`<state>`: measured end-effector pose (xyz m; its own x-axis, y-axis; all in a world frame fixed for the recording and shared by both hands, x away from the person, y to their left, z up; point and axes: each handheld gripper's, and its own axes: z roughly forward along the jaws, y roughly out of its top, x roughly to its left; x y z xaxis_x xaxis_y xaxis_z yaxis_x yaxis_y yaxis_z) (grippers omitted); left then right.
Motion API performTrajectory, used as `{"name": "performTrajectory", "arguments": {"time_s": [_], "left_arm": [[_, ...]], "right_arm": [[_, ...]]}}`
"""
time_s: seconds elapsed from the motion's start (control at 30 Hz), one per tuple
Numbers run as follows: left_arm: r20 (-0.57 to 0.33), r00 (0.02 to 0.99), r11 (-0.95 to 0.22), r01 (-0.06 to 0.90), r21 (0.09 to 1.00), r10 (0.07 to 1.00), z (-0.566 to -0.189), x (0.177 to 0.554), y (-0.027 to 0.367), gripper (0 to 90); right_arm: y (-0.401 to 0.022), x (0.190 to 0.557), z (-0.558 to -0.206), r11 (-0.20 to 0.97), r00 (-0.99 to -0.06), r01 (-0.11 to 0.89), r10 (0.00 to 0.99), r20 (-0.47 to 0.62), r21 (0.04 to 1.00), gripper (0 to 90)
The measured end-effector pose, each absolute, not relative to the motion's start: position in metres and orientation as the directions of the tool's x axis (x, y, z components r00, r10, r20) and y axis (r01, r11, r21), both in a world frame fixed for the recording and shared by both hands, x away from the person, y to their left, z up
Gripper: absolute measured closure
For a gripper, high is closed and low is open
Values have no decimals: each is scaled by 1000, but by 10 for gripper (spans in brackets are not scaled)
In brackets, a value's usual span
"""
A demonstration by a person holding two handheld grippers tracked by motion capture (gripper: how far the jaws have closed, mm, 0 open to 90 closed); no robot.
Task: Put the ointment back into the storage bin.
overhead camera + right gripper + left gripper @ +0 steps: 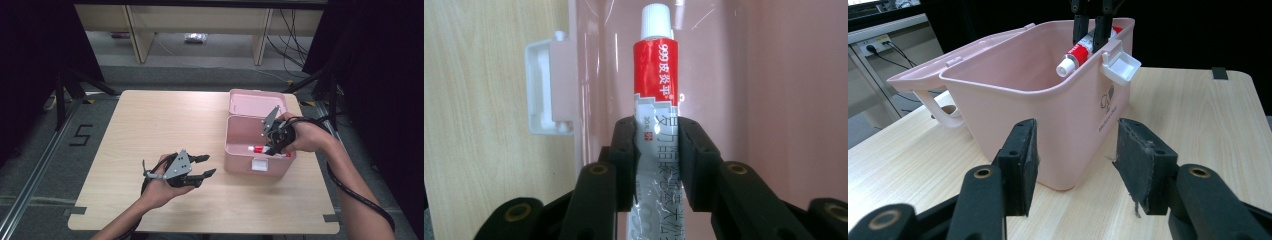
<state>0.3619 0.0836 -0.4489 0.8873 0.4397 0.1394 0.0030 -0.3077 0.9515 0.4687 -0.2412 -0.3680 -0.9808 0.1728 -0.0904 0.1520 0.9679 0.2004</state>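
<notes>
- Right now the right gripper (pixel 656 165) is clenched on a tube of ointment (pixel 657 95); in the right gripper view both black pads press flat against the tube's two sides, below its middle.
- Seen from the high view, the right gripper (pixel 272 146) reaches down into the open pink box (pixel 239 131), with the person's right hand (pixel 306 136) above the box's right wall.
- The tube's long axis runs straight on from the jaws in the right gripper view, cap end away from the gripper.
- From above, the tube (pixel 259 149) lies roughly level inside the box, along its near wall, with the cap end toward the table's left.
- In the left gripper view the tube (pixel 1079 51) slopes, cap lower and toward the box's inside, and sits at the rim close to the white latch (pixel 1121 66).
- The tube has a white screw cap, a red band with white printed characters beneath it, and a silvery-grey body with grey print; the foil between the pads is wrinkled.
- The left gripper (pixel 204 166) is released, its jaws standing apart with nothing between them, held over the bare wooden table (pixel 150 125) to the left of the box and aimed at it.
- The box's lid (pixel 257 103) is swung back and rests on the far side of the box; the white latch (pixel 259 164) sits on the front wall.
</notes>
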Motion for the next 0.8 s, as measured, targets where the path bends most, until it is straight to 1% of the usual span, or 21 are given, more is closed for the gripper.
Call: {"name": "performTrajectory", "arguments": {"time_s": [0.03,0.1,0.17,0.2,0.23,0.27,0.3,0.43,0.47,0.53,0.6,0.63,0.67,0.7,0.73,0.8], "left_arm": [[140,888,-309,2,951,439,-449,362,84,509],[132,887,-305,11,952,443,-449,361,83,508],[133,887,-305,10,952,443,-450,361,83,509],[133,887,-305,10,952,443,-450,361,83,508],[135,887,-306,8,952,442,-450,361,84,509],[135,887,-307,8,952,442,-450,361,84,508],[135,886,-306,9,952,443,-450,361,84,508],[140,887,-308,3,951,440,-449,362,84,508],[137,887,-307,6,952,442,-449,362,84,508],[135,887,-307,8,952,443,-449,361,84,508],[136,887,-307,7,952,442,-449,361,84,508],[135,887,-306,8,952,442,-449,361,84,508],[135,887,-306,8,952,441,-450,361,84,508],[134,887,-306,8,952,442,-450,361,84,508],[134,887,-306,8,952,442,-450,361,84,508],[139,890,-313,5,950,435,-451,361,83,507]], "right_arm": [[-241,470,-369,969,-983,140,161,-89,202,720],[-241,468,-369,965,-977,176,195,-82,193,720],[-240,471,-371,971,-985,129,149,-91,202,720],[-240,469,-371,968,-981,158,177,-84,195,720],[-240,472,-372,972,-986,126,146,-87,201,720],[-240,470,-372,969,-980,159,178,-85,189,720],[-239,472,-373,972,-986,122,141,-84,199,720],[-239,472,-374,972,-983,149,166,-82,184,720],[-238,474,-375,975,-987,118,136,-85,191,720],[-238,475,-376,976,-989,97,117,-93,197,720],[-237,472,-376,972,-983,145,162,-84,183,720],[-237,474,-377,974,-986,128,145,-81,186,720],[-237,472,-377,970,-981,163,178,-72,179,720],[-236,475,-379,974,-988,112,130,-80,195,720],[-236,475,-380,974,-988,120,135,-71,191,720],[-237,477,-382,976,-991,97,113,-72,193,720]]}}
